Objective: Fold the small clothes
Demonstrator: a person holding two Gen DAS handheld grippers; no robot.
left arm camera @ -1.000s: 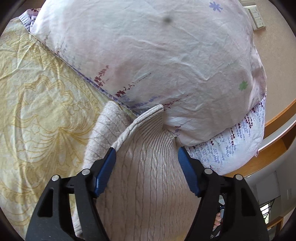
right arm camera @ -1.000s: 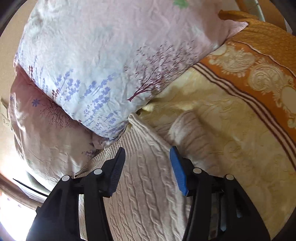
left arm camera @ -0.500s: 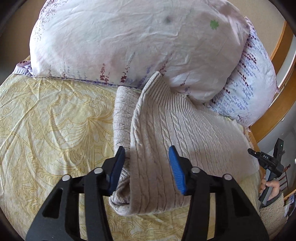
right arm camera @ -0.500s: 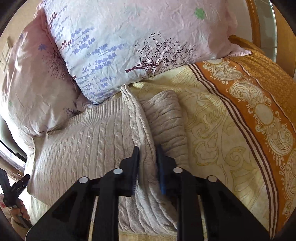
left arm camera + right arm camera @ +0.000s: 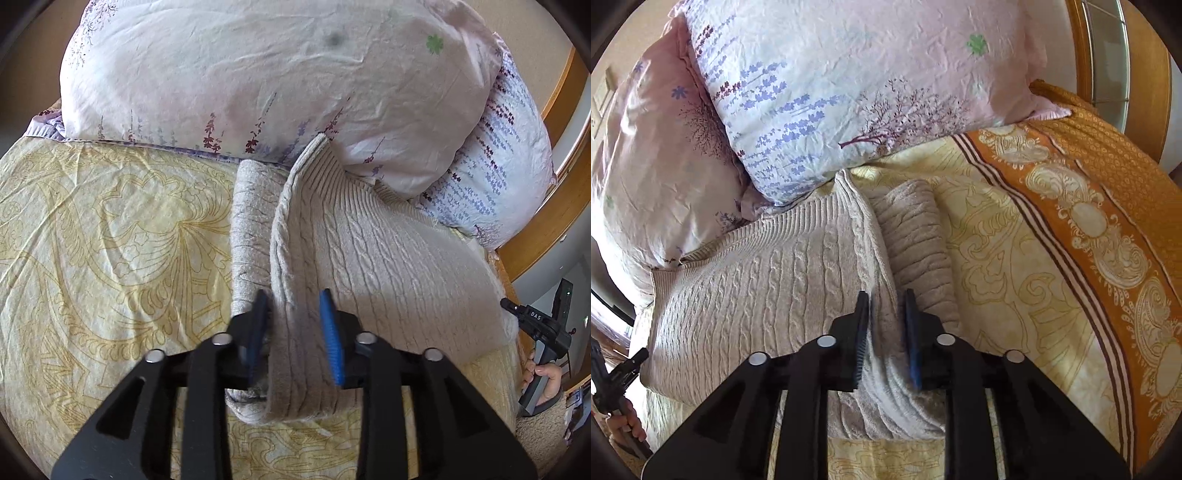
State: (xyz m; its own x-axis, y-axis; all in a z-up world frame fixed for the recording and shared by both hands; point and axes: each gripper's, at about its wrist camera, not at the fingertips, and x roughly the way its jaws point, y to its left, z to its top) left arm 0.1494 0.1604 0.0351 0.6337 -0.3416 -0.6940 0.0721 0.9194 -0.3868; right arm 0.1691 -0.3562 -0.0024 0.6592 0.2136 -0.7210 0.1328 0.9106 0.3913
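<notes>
A beige cable-knit sweater (image 5: 369,258) lies on the yellow patterned bed cover (image 5: 110,240), its far end against the pillows. One side is folded over, with a rolled sleeve (image 5: 247,229) beside the fold. My left gripper (image 5: 293,314) is shut on the sweater's folded edge, fabric bunched between the blue pads. In the right wrist view the sweater (image 5: 768,288) fills the left half. My right gripper (image 5: 888,317) is shut on the sweater's raised edge next to the sleeve (image 5: 916,251).
Two floral pillows (image 5: 258,81) (image 5: 849,85) stack at the head of the bed. An orange patterned border (image 5: 1089,221) runs along the right. A wooden bed frame (image 5: 554,214) is at the far right, with the other hand's gripper handle (image 5: 543,332) beside it.
Both grippers pulled back from the pillows and closed on the sweater's edges. The left jaws narrowed from wide open onto the folded edge; the right stayed closed on its edge.
</notes>
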